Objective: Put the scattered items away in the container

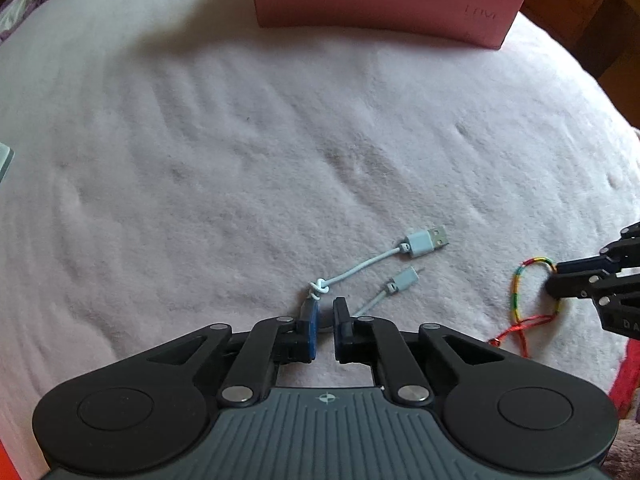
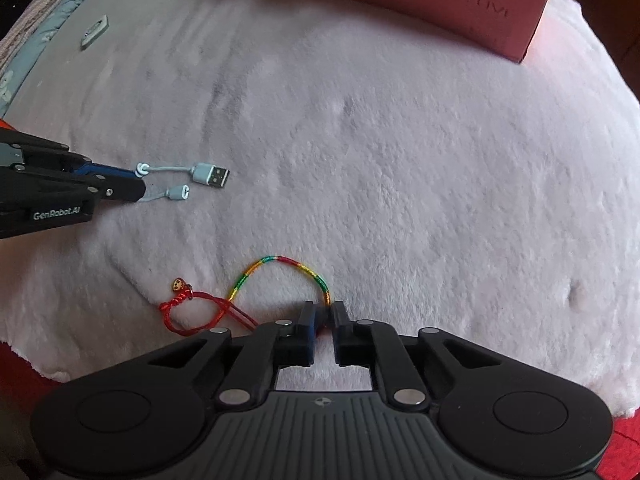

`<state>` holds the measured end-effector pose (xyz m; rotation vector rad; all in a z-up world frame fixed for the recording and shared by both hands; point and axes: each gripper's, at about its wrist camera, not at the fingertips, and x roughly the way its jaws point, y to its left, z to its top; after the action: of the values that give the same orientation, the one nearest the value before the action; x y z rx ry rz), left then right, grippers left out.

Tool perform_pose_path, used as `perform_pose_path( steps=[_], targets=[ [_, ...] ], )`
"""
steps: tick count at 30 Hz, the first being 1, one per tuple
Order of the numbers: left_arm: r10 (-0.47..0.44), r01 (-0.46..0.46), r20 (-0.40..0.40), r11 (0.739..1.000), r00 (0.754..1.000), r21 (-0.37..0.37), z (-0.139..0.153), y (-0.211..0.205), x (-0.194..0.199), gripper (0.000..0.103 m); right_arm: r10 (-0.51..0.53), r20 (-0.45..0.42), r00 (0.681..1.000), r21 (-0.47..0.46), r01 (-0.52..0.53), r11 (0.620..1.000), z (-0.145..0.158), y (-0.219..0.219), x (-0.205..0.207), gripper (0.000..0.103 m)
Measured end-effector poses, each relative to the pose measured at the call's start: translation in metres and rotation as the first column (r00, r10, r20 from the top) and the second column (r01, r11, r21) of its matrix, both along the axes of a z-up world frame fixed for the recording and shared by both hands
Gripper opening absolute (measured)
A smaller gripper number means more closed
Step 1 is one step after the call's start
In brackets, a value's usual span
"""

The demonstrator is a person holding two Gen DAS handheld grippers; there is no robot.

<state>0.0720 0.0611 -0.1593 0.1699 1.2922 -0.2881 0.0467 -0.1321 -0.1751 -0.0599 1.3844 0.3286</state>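
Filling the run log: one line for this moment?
left gripper: closing on cable | right gripper: closing on bracelet | pink box: far

Home bedroom, plush pink blanket (image 2: pixel 400 160), patterned bedding (image 2: pixel 48 36) alongside

We see pale pink plush blanket (image 1: pixel 240 140) covering whole work surface, pile brushed into streaks and shallow dents. Soft daylight, diffuse, broad shadow across far part. We note brown wooden furniture (image 1: pixel 600 32) beyond blanket's far right edge. At far left, we see quilted light-blue bedding (image 2: pixel 52 24) with floral-print fabric (image 1: pixel 28 4) next to it. Red cloth (image 2: pixel 24 364) shows under blanket's near edge. We can't make out walls, floor or windows.
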Motion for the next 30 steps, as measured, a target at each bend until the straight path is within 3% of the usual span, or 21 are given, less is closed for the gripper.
perform_pose_path(
  steps=[8,9,10,12,14,18,20,22,30],
  targets=[
    [-0.007,0.007,0.01,1.0,1.0,0.027,-0.005,-0.006,0.002,0.015,0.019,0.013,1.0,0.002,-0.019,1.0,-0.001,0.001,-0.004,0.011],
    [-0.008,0.008,0.014,0.999,1.0,0.032,-0.002,-0.006,0.002,0.028,0.015,0.013,1.0,0.006,-0.016,1.0,-0.001,0.001,-0.005,0.011],
    [-0.003,0.001,0.036,0.999,0.999,0.046,0.001,-0.005,0.001,0.056,0.011,0.012,1.0,0.01,-0.011,1.0,-0.001,0.0,-0.005,0.011],
    [-0.002,-0.005,0.087,0.997,0.996,0.074,0.009,-0.003,-0.002,0.072,-0.006,0.003,1.0,0.019,0.006,1.0,-0.002,-0.002,-0.004,0.011],
    [-0.025,0.017,0.099,0.997,0.995,0.08,0.011,-0.002,-0.001,0.07,-0.013,0.002,1.0,0.024,0.013,1.0,-0.001,-0.003,-0.004,0.011],
    [-0.088,0.088,0.006,0.995,0.996,0.051,-0.006,-0.006,0.005,0.033,-0.003,0.017,1.0,0.022,0.002,1.0,0.0,-0.004,-0.008,0.011],
    [-0.093,0.093,0.001,0.995,0.996,0.045,-0.008,-0.007,0.003,0.029,0.0,0.02,1.0,0.022,0.0,1.0,0.0,-0.004,-0.008,0.011],
    [-0.072,0.072,-0.01,0.997,0.997,0.018,-0.007,-0.005,0.004,0.015,0.001,0.021,1.0,0.021,-0.001,1.0,0.0,-0.004,-0.008,0.011],
    [0.056,-0.056,0.0,0.995,0.998,-0.085,0.023,0.006,-0.009,0.012,-0.033,0.064,0.997,0.043,0.03,0.999,0.02,-0.01,-0.016,0.005]
  ],
)
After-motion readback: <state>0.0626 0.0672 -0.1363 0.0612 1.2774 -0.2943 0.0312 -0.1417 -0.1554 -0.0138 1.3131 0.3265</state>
